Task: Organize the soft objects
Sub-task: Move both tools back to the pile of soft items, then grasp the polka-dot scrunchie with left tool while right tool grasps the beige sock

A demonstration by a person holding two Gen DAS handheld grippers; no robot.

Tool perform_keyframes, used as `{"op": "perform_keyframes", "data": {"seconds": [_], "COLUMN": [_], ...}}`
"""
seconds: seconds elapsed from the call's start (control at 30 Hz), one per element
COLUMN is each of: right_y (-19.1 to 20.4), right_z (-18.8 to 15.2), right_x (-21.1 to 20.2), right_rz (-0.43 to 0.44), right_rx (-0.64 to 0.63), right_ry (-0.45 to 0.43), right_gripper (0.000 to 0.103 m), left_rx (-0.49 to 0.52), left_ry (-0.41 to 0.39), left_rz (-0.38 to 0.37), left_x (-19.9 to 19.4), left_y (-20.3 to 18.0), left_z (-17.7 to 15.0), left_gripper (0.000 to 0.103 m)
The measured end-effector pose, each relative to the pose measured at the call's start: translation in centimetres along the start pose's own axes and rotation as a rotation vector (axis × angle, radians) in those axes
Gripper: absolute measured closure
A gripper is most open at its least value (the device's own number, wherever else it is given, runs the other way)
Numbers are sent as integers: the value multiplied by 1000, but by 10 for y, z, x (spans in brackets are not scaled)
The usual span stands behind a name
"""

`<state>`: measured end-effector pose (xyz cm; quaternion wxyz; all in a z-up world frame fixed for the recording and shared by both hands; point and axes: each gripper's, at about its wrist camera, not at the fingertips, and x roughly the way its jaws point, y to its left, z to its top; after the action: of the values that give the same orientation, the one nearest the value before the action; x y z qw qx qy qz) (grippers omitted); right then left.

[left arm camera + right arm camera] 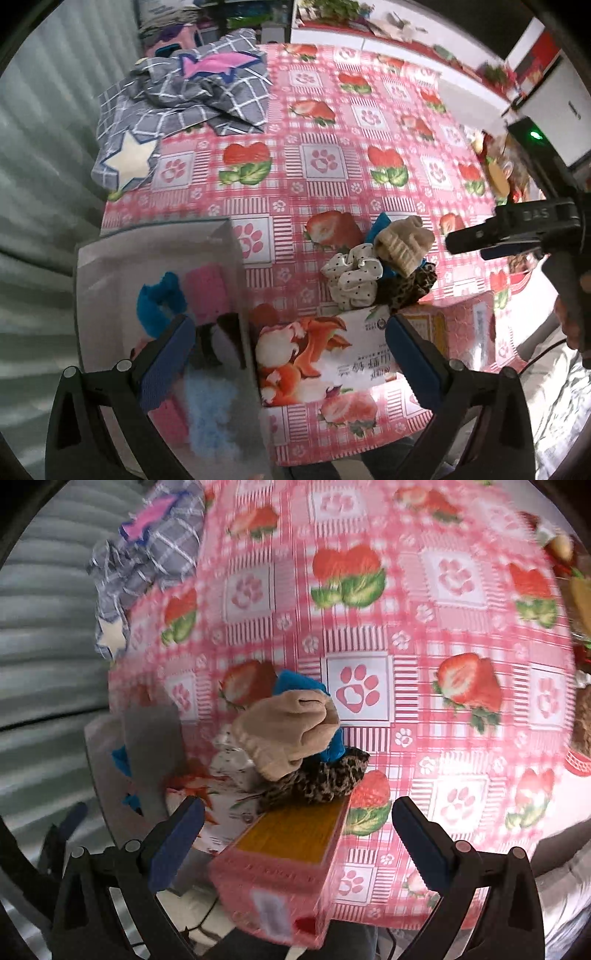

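A small heap of soft items lies on the pink strawberry tablecloth (325, 122): a beige knit piece (402, 243) on top, a white polka-dot scrunchie (354, 277), a blue piece (380, 225) and a leopard-print scrunchie (410, 288). The right wrist view shows the same beige piece (291, 731), blue piece (299, 683) and leopard scrunchie (317, 779). A clear plastic box (155, 236) at the left holds a blue scrunchie (159, 299) and a pink item (207, 291). My left gripper (291, 354) is open over the box edge and a floral tissue pack (321, 354). My right gripper (299, 845) is open, just short of the heap.
A grey checked cloth with star patches (184, 96) lies bunched at the far left corner. A pink box with a yellow top (288, 856) sits at the table's near edge under the right gripper. Toys (498, 166) crowd the right edge. Corrugated wall stands left.
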<state>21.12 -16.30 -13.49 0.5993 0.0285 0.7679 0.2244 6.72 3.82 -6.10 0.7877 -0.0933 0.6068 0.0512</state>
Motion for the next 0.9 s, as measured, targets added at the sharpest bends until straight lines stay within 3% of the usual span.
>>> {"op": "perform_keyframes", "data": {"seconds": [0.2, 0.3, 0.4, 0.63, 0.77, 0.9], "right_y": [7, 12, 4, -80, -138, -164], "right_z": [31, 39, 47, 70, 68, 57], "right_x": [49, 73, 81, 49, 31, 22], "right_rz": [56, 24, -58, -158, -169, -153], "right_rx": [-87, -132, -138, 67, 218, 297], "right_ry": [131, 181, 119, -43, -75, -113], "right_gripper": [1, 1, 1, 1, 1, 1], "left_rx": [57, 84, 102, 139, 137, 146], "left_ry": [75, 105, 140, 246, 307, 361], "left_rz": [54, 77, 73, 66, 39, 8], "left_x": [33, 48, 67, 114, 135, 151], "left_y": [-22, -32, -41, -56, -57, -61], "left_z": [22, 31, 38, 52, 59, 65], "left_gripper": [0, 0, 0, 0, 0, 0]}}
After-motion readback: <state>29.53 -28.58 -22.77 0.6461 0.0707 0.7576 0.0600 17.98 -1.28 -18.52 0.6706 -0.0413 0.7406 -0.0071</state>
